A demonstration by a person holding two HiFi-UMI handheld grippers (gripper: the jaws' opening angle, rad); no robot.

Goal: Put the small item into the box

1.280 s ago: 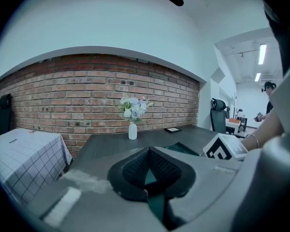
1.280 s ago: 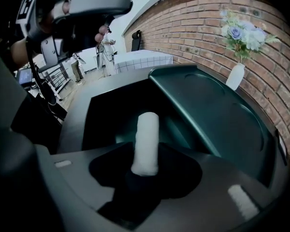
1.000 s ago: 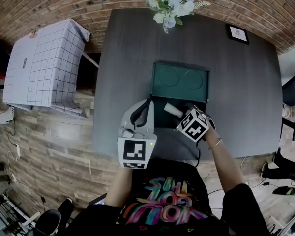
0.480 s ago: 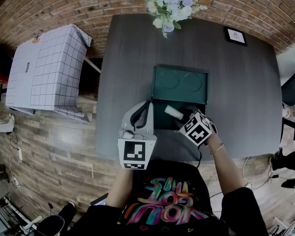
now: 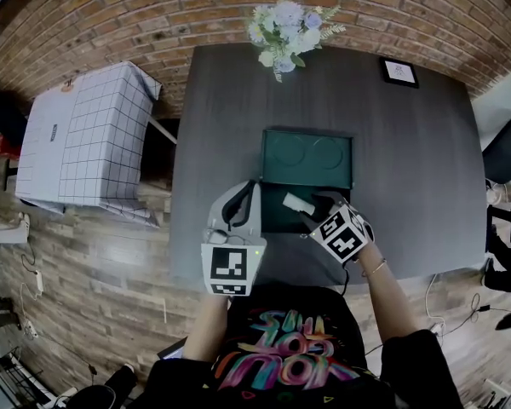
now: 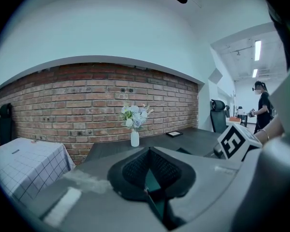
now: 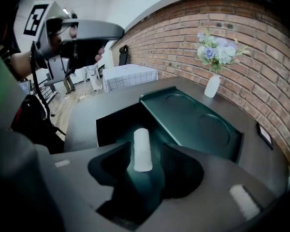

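Over the near half of the open green box (image 5: 281,221) the small item (image 5: 298,203), a white cylinder, sits inside the base's outline. Its long axis slants from near-right to far-left in the head view, and its near end is at the right gripper (image 5: 315,212). The right gripper view has the cylinder (image 7: 142,149) pointing straight away along the jaws. The jaws stand apart, one on either side of its near end. The left pad is close against it and a dark sliver shows beside the right one, so the claw is open around it rather than clamped. Whether the cylinder rests on the box floor I cannot tell. The head view hides that gap behind the marker cube. The lid (image 5: 307,158) lies flat on the far side, with two round hollows in it. The left gripper (image 5: 249,191) hovers at the base's left edge. In its own view the left gripper (image 6: 147,153) has its ribbed pads meeting at the tips, closed on nothing, with only a strip of green behind them. The cylinder is out of sight there. That view alone shows a person (image 6: 262,105) in a bright room far right. A vase of flowers (image 5: 285,32) stands at the far edge of the dark table (image 5: 409,169), a small framed picture (image 5: 399,72) is at far right, and a checked cloth (image 5: 85,135) is off to the left. The grippers cover the box's near wall.
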